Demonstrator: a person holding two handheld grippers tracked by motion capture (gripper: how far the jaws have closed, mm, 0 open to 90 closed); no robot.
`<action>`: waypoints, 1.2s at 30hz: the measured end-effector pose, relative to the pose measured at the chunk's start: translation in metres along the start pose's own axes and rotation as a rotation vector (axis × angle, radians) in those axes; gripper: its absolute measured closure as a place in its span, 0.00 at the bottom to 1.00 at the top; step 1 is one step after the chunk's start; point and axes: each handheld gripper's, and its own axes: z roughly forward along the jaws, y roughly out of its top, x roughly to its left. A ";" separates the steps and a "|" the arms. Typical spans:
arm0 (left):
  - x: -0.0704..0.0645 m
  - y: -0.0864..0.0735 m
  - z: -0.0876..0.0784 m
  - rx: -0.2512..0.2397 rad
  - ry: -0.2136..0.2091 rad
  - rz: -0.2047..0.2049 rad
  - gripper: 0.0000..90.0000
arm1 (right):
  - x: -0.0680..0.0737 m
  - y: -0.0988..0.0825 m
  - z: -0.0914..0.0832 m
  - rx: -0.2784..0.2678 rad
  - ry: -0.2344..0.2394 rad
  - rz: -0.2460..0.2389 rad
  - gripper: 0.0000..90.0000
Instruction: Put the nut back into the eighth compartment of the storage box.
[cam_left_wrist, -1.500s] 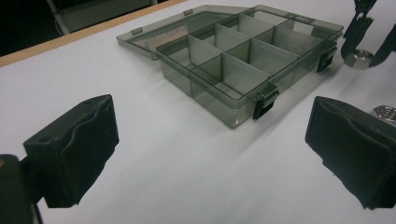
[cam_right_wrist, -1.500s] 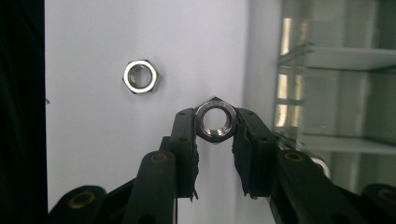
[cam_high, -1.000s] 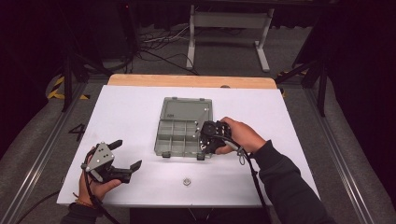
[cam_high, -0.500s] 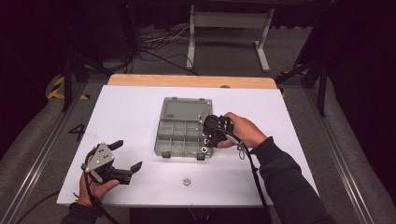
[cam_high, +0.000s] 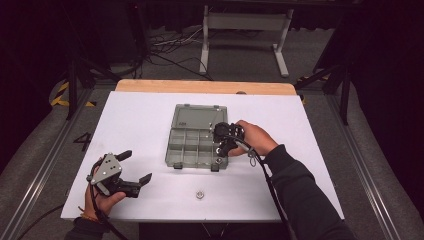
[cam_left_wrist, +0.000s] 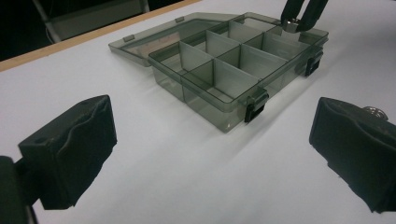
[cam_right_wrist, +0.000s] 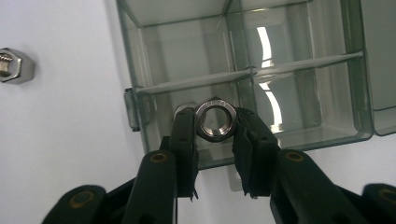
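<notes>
Risk: the nut (cam_right_wrist: 215, 120) is pinched only at the tips of the right gripper (cam_right_wrist: 215, 122), closed on its flats; a slight twist could flick it past the divider into the wrong compartment of the box (cam_right_wrist: 327, 84) directly beneath. Left gripper (cam_high: 134, 167) stands open on the surface (cam_high: 300, 125), holding nothing.

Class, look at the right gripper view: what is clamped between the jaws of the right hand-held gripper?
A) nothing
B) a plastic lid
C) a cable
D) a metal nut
D: in the right gripper view the right hand-held gripper has its pads pressed on both sides of a metal nut, held over a compartment of the open organizer box.
</notes>
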 end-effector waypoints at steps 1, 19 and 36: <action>0.000 0.000 0.000 0.002 -0.001 0.001 0.01 | -0.001 0.000 0.001 0.000 -0.001 0.002 0.78; 0.000 0.000 0.000 0.005 -0.004 0.000 0.01 | -0.005 0.005 0.015 0.010 0.007 0.012 0.78; 0.000 0.000 0.000 0.009 -0.003 0.000 0.01 | 0.003 0.002 0.006 -0.046 0.003 0.010 0.67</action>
